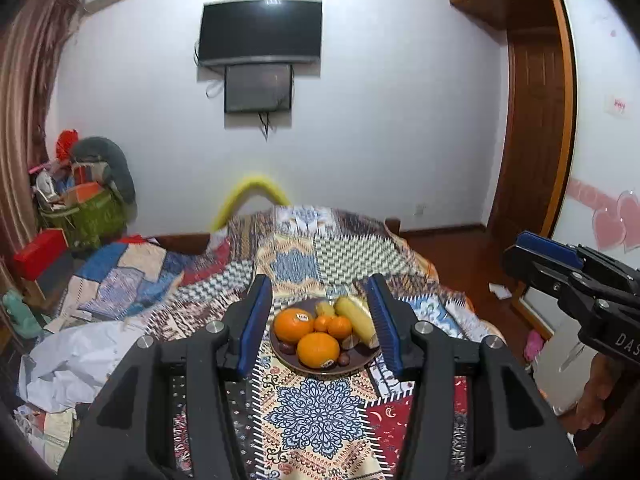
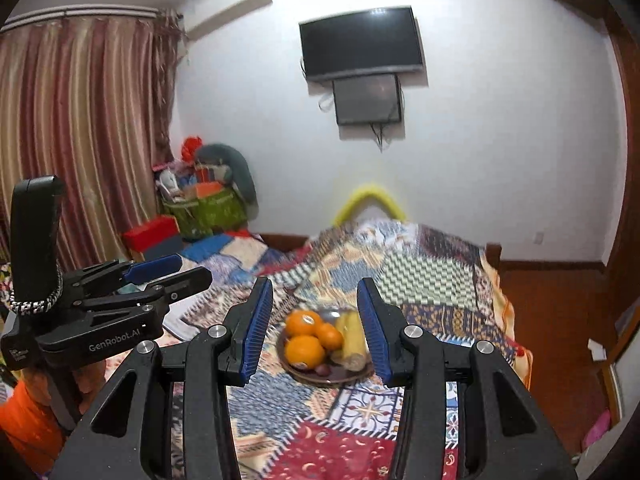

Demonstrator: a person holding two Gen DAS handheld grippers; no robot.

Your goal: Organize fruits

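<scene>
Looking along both tools, I see the brown plate [image 1: 362,362] resting on the patchwork bedspread [image 1: 320,408] with all the fruit heaped in it. My left gripper [image 1: 320,320] hangs above and short of the plate, its blue pads spread wide with nothing between them; my right gripper [image 2: 316,320] does likewise, equally spread and empty.

That heap fits a pile awaiting sorting or one just gathered, so I judge no further. Any pick here, I think, wants a descent from above onto an outer piece, pads closing across its widest part, gently, since round fruit rolls and the soft bedding gives under the plate.

Counting in the left view: 2 large oranges, the far one [image 1: 293,324] and the near one [image 1: 318,350], both stickered; 2 small mandarins [image 1: 339,326] behind them; 1 long yellow piece [image 1: 356,322] like a corn cob; several small dark chestnut-like nuts [image 1: 343,359], at least 3, others possibly hidden. A yellowish lump at the back I cannot identify.
</scene>
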